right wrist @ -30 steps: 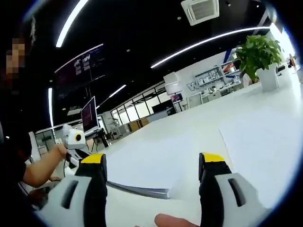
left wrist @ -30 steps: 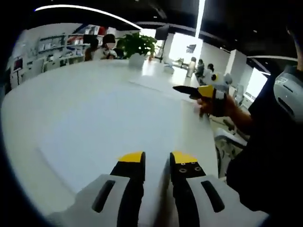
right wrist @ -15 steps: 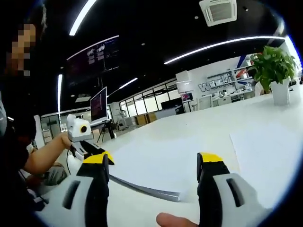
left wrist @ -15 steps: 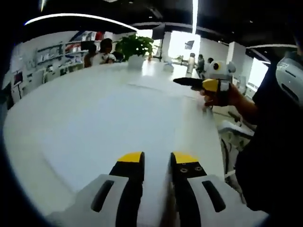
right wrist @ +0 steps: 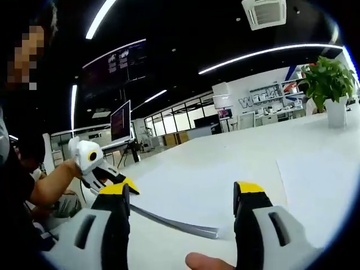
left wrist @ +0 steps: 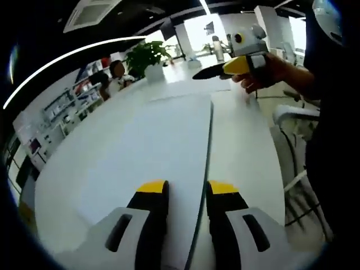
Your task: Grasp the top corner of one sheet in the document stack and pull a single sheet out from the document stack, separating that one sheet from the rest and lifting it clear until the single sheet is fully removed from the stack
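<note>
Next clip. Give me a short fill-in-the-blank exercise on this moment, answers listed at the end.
1. The sheet runs between the left hand-held gripper's ____ jaws.
2. The right hand-held gripper's jaws stand wide ____.
3. A potted ____ with green leaves stands at the table's far end.

Missing words: yellow-tipped; open; plant

We see a potted plant [right wrist: 328, 90] far beyond the right fingertip, on a white table [right wrist: 236, 163]. A monitor [right wrist: 121, 121] stands above the left fingertip, and an air vent [right wrist: 264, 12] sits overhead.
</note>
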A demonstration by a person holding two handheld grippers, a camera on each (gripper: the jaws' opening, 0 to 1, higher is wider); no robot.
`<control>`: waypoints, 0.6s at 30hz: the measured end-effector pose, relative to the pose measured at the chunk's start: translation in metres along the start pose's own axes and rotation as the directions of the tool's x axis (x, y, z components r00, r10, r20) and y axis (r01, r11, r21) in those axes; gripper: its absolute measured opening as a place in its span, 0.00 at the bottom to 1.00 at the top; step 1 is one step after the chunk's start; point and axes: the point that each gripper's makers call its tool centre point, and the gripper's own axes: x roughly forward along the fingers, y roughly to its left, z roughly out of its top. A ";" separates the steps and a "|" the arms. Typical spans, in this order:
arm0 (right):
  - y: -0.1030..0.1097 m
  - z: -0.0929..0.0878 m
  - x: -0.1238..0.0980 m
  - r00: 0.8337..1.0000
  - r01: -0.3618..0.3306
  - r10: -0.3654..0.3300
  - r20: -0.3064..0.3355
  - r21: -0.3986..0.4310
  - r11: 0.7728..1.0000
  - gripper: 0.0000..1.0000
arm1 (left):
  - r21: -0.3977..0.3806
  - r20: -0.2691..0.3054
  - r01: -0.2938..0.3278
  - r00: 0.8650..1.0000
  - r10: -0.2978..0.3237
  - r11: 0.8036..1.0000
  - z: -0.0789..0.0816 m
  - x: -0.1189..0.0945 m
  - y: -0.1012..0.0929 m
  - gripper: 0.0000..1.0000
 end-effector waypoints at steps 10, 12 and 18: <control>0.000 0.006 -0.003 1.000 0.007 -0.007 0.006 -0.028 1.000 0.74 | -0.236 0.110 0.160 0.984 -0.137 0.958 0.002 -0.004 0.008 0.25; 0.002 0.004 -0.002 1.000 0.006 -0.007 -0.005 -0.048 0.999 0.74 | -0.279 0.143 0.191 0.977 -0.156 0.941 0.003 -0.004 0.010 0.25; 0.013 -0.001 0.004 1.000 -0.010 0.005 -0.027 -0.186 0.983 0.74 | -0.296 0.173 0.210 0.971 -0.165 0.932 0.003 -0.005 0.010 0.24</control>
